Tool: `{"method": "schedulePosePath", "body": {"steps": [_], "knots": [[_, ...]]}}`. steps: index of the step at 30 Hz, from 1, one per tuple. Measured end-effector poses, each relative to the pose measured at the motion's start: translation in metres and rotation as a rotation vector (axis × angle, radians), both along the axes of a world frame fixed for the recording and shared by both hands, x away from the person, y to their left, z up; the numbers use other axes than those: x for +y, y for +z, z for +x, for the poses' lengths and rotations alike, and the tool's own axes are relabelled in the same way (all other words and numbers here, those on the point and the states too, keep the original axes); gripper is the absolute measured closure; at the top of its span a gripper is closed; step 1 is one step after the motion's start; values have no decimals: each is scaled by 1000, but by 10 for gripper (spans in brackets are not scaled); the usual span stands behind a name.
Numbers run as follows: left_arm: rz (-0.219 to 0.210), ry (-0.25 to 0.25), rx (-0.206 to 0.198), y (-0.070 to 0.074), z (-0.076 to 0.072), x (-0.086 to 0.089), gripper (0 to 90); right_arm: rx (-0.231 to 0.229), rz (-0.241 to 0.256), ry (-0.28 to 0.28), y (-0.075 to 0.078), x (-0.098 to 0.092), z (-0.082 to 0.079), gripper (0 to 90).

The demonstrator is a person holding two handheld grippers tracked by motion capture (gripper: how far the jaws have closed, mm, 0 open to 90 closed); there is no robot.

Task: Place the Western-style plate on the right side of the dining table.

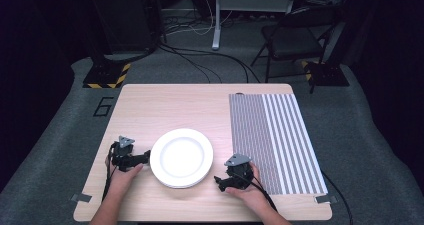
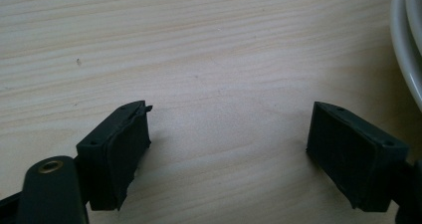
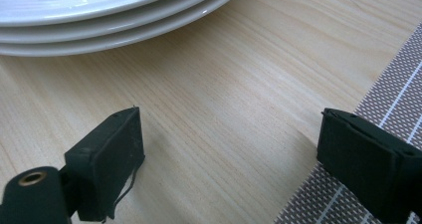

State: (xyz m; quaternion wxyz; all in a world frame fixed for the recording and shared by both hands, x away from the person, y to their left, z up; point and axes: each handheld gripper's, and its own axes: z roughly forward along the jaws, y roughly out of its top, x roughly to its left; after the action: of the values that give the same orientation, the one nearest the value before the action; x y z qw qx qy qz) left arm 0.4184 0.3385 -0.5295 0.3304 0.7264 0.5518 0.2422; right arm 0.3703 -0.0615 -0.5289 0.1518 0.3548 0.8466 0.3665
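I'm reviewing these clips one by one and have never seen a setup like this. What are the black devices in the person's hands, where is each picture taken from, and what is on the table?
A person sits at a light wooden table and holds a black hand-held two-jaw gripper in each hand; there is no robot arm. The high view looks down from above the person. There the left gripper sits beside a stack of round white plates, and the right gripper rests between the plates and a grey striped placemat.

The other two pictures come from cameras riding on the grippers, looking along their jaws. In both, the jaws stand wide apart over bare wood and hold nothing. The left gripper view catches the plates' rim at its right edge; the right gripper view shows three stacked rims and the placemat's edge.
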Motion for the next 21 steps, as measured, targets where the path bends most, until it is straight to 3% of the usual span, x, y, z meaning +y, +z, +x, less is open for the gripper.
{"method": "schedulePosePath", "body": {"steps": [21], "knots": [[-4,10,-3,0,-1,0,152,0,0,-2,0,0,0,105]]}}
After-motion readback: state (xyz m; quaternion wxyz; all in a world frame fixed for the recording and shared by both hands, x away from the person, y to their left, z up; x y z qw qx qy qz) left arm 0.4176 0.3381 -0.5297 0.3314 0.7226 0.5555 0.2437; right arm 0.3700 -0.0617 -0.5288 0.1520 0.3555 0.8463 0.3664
